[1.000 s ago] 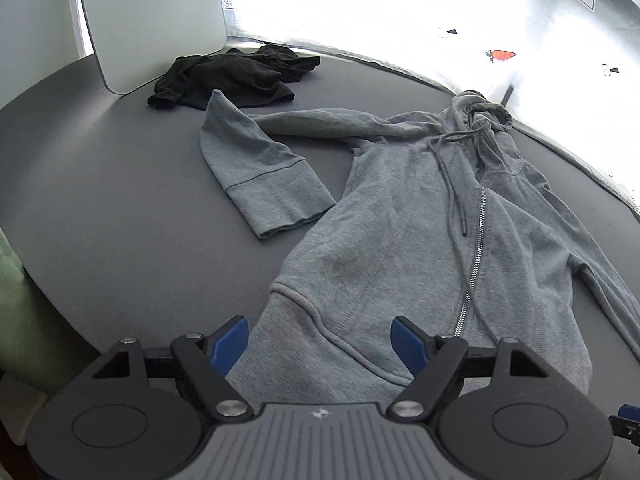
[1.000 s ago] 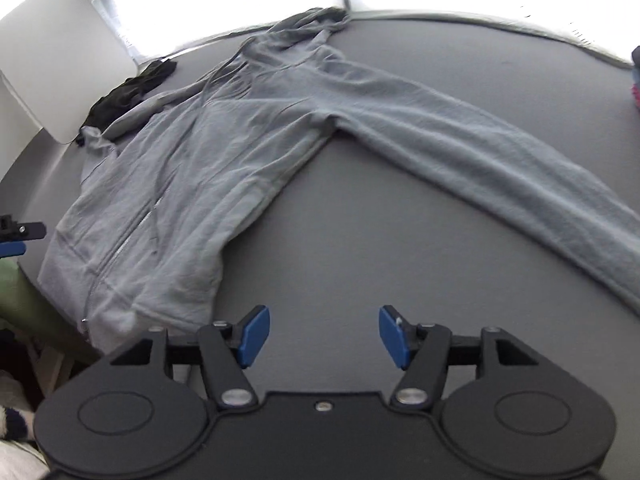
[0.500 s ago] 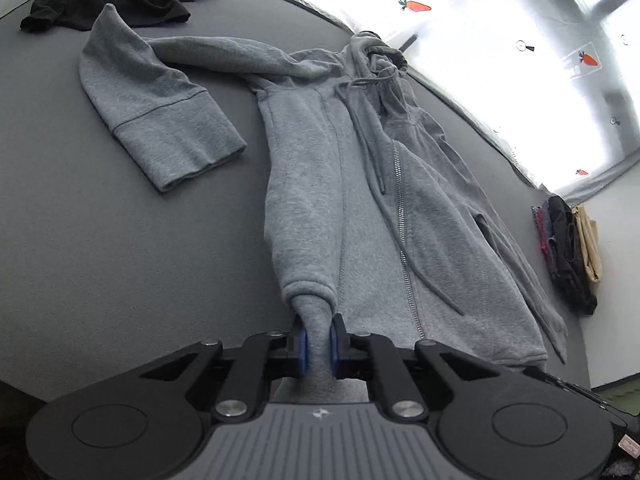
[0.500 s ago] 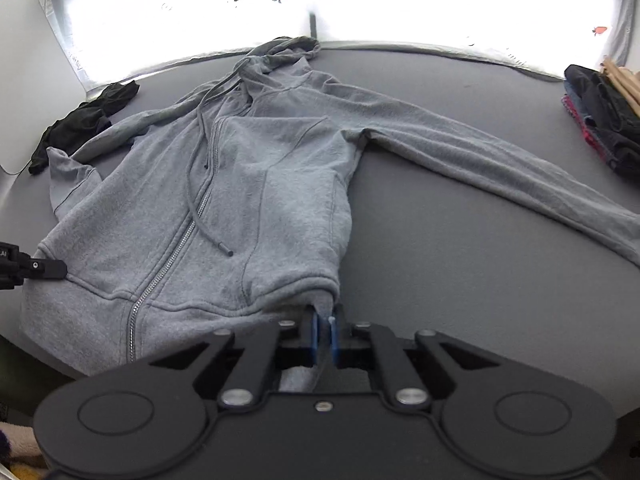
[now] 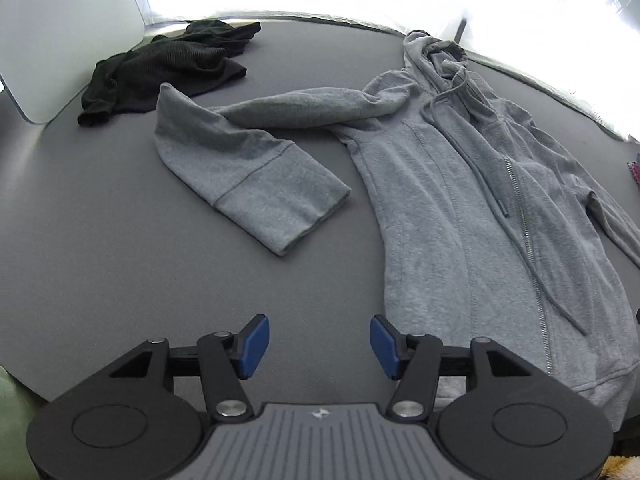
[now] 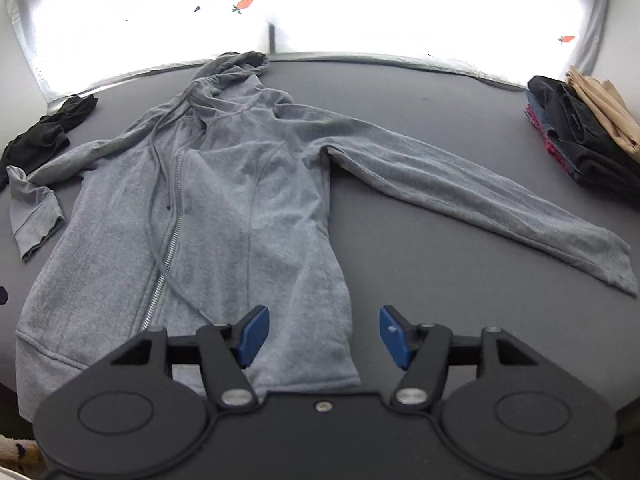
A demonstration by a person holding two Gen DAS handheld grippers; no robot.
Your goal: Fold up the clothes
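A grey zip hoodie (image 5: 448,208) (image 6: 224,208) lies face up and flat on the dark grey table (image 5: 100,240), hood at the far edge. One sleeve (image 5: 248,176) is bent back on itself; the other sleeve (image 6: 480,196) stretches straight out. My left gripper (image 5: 316,346) hovers over bare table just beside the hem corner, its jaws opening with nothing between them. My right gripper (image 6: 324,334) hangs over the other hem corner, jaws opening, and the pads are off the cloth.
A crumpled black garment (image 5: 168,68) (image 6: 40,136) lies at the far corner next to a white panel (image 5: 68,28). A stack of folded clothes (image 6: 580,136) sits at the table's far side. A bright curtain with carrot prints (image 6: 244,2) backs the table.
Both grippers, shut on the hoodie's hem corners half a second ago, have let go and spread apart. The hem now lies flat; both views have shifted.
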